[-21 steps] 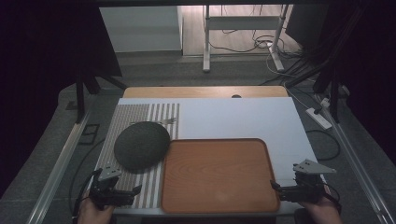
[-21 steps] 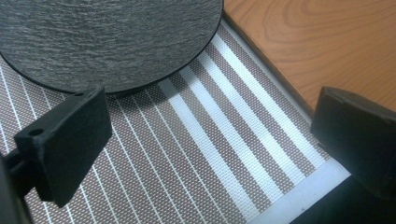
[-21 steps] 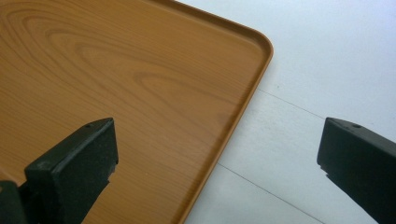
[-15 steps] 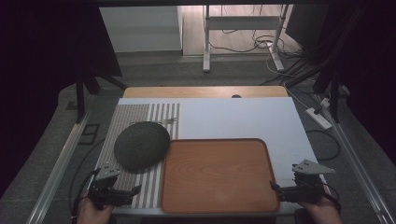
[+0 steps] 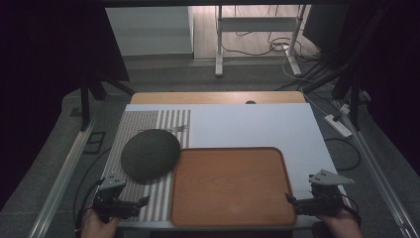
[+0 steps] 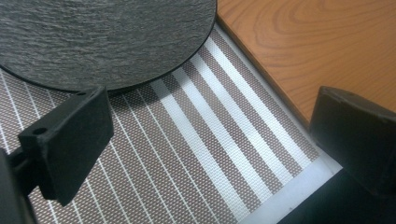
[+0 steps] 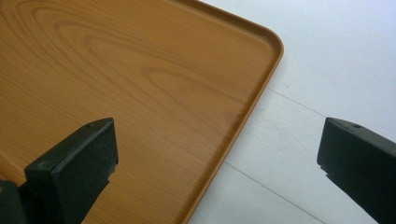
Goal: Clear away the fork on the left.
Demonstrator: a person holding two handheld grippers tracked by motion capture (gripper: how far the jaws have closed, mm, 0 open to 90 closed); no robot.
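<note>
1. Dark surroundings frame the high view, with a lit strip of floor, cables and a metal stand at the top centre. A white table takes up the middle of the frame, with a wooden strip along its far edge. A striped placemat lies on its left part, and a round dark slate plate rests on the mat at centre left. A wooden tray sits at lower centre, its left edge just beside the plate. The left gripper is at the lower left over the mat's near end, held by a hand; the right gripper is at the lower right beside the tray's right rim, held by another hand.

2. In the left gripper view, the left gripper has its jaws spread wide apart with nothing between them. The striped mat runs across the centre, the slate plate fills the upper left, and the tray is at the upper right. The table's white edge shows at the lower right.

3. In the right gripper view, the right gripper is likewise wide open and empty. The tray covers the left and centre, its rounded corner at the upper right, with the white table to the right.
</note>
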